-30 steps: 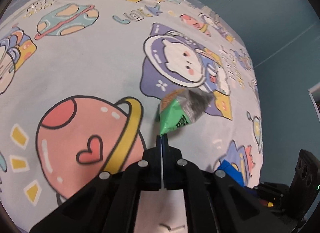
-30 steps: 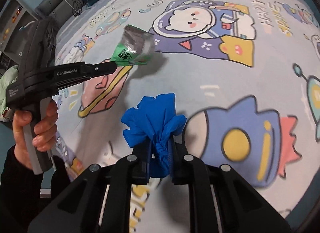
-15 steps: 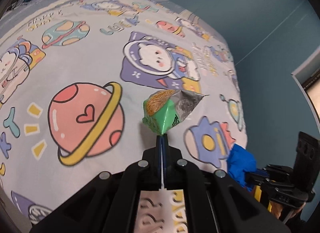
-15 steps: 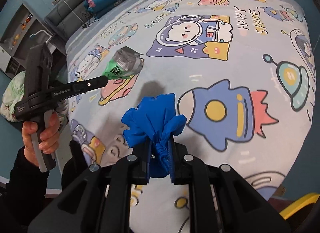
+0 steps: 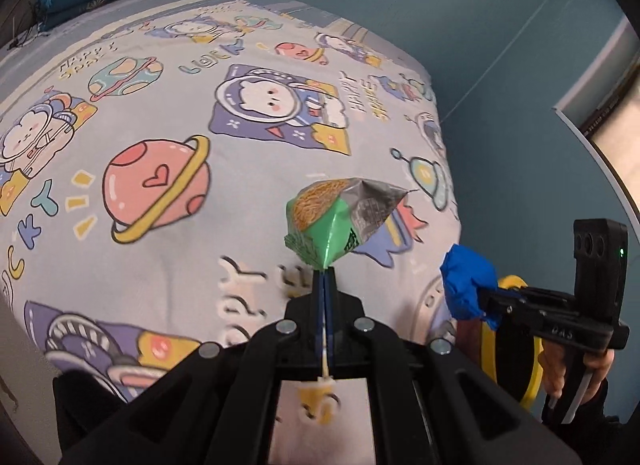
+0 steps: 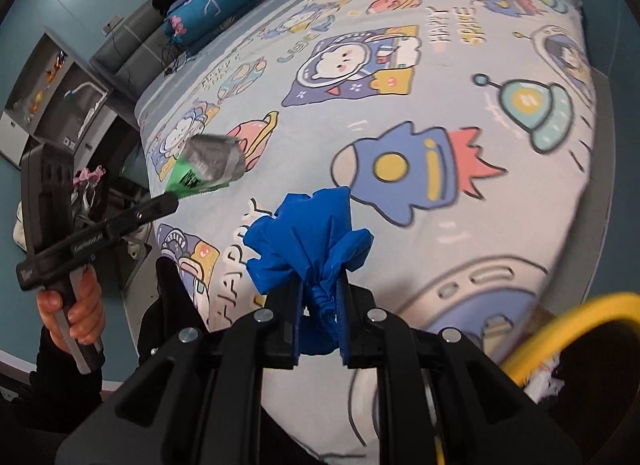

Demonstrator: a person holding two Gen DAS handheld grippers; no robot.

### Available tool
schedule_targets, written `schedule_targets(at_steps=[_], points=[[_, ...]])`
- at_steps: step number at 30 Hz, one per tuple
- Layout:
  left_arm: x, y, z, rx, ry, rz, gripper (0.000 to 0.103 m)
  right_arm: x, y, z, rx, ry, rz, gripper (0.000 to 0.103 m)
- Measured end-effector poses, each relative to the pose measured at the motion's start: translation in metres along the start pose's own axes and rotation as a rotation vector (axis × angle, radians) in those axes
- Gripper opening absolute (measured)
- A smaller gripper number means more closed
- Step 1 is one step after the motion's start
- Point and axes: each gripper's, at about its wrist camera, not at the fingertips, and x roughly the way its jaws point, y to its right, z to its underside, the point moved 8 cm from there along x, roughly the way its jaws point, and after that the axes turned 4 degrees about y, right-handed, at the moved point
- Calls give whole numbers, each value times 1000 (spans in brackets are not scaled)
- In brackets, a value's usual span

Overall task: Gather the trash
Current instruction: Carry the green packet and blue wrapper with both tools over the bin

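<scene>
Green-and-silver crinkled foil snack wrapper (image 5: 340, 221), one, pinched by its corner in left gripper (image 5: 325, 277), jaws fully closed, above cartoon-printed bedsheet (image 5: 168, 253). Blue crumpled plastic wad (image 6: 308, 233), one, clamped between right gripper (image 6: 318, 297) pads. Yellow-rimmed bin (image 6: 568, 325), one, lower right.

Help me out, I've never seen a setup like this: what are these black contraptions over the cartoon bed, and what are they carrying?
No robot here: a person holds hand-gripped tongs in each hand, each with a fisheye camera looking along its fingers. The left camera's picture shows the left tongs shut on a crumpled green snack wrapper. The right camera's picture shows the right tongs shut on a crumpled blue plastic bag. Below lies a bed with a space-cartoon sheet. A yellow-rimmed bin shows at the lower right.
</scene>
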Motion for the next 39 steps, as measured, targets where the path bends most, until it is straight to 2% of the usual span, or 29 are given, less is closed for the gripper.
schedule_targets(at_steps=[4,9,19,23,31,39], points=[[-11,35,13,59,21,8,0,-28,23,14,53,31,26,13],[-18,83,28,127,21,55,0,-68,56,25,138,97,67,13],[-25,178,53,254,-9,140,0,-126,113,53,283,183,149,13],[-19,207,64,300,-33,157,0,-146,135,63,319,222,232,13],[2,252,79,383,-67,168,0,-167,164,74,390,273,308,13],[21,285,96,429,-109,201,0,-166,187,85,457,264,316,13]])
